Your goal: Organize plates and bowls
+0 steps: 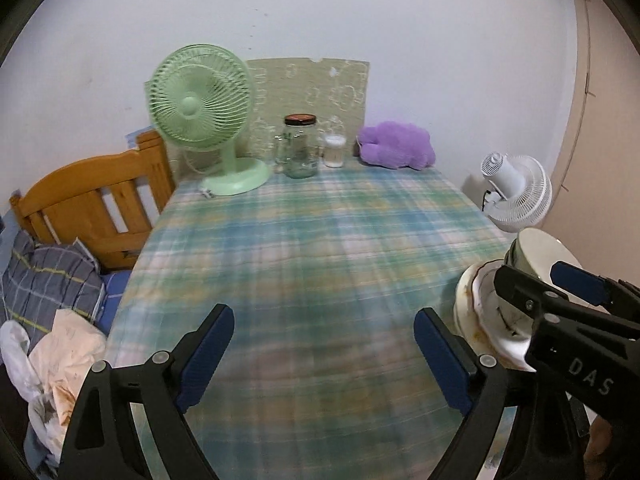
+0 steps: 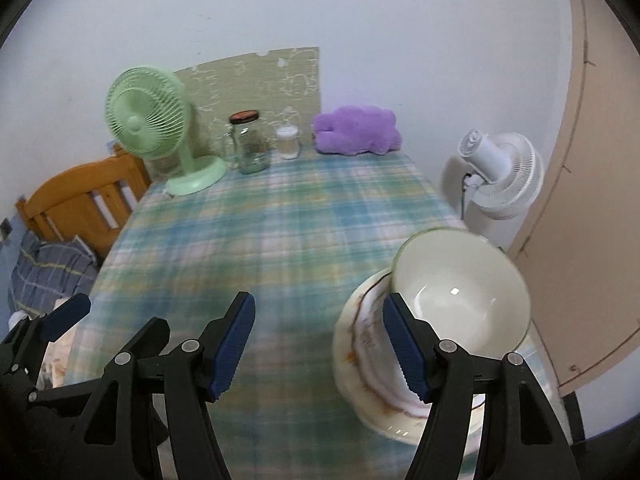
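Bowl [image 2: 460,296] sits tilted on plates [image 2: 360,360], lower right of right wrist frame, near tabletop [image 2: 280,240] edge. Right claw [image 2: 320,344] spread, holding nothing; left claw [image 1: 324,360] spread too. Suggest seating bowl level before letting go entirely; stack looks tippy.

You face a pale wall [image 1: 360,12] behind a plaid-clothed table [image 1: 320,240]. A wooden bed frame [image 1: 92,204] stands to your left.
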Demonstrator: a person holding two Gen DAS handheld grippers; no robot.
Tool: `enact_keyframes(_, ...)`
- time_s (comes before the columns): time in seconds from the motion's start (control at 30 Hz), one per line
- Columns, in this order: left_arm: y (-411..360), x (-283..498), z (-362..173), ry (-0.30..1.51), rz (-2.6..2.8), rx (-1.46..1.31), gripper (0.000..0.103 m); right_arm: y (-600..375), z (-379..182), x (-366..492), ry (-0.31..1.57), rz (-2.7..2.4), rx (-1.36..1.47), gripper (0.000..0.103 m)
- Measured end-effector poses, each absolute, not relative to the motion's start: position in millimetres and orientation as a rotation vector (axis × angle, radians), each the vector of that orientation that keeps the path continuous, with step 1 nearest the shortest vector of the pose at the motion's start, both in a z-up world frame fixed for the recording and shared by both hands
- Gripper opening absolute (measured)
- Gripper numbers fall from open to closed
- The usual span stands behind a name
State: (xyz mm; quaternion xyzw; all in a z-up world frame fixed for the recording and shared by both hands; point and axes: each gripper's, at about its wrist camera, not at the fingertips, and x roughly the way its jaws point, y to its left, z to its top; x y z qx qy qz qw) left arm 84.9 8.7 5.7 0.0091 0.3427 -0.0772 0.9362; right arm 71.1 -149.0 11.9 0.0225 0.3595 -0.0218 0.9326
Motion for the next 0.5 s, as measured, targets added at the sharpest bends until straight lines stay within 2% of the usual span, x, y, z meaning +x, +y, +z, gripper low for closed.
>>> enact_keyframes(0.1, 18.3, 71.1, -2.4, 0.693, -0.129, 0.01, 0.093, -143.2, 5.0, 57.2, 0.707, -0.043, 0.027, 0.079)
enact_keyframes(0.5, 31.6, 7.0, -26.3, 0.646, -0.08, 0.003, 0.099, -139.4, -22.9, -2.8, 0.644, -0.027, 0.023, 0.084)
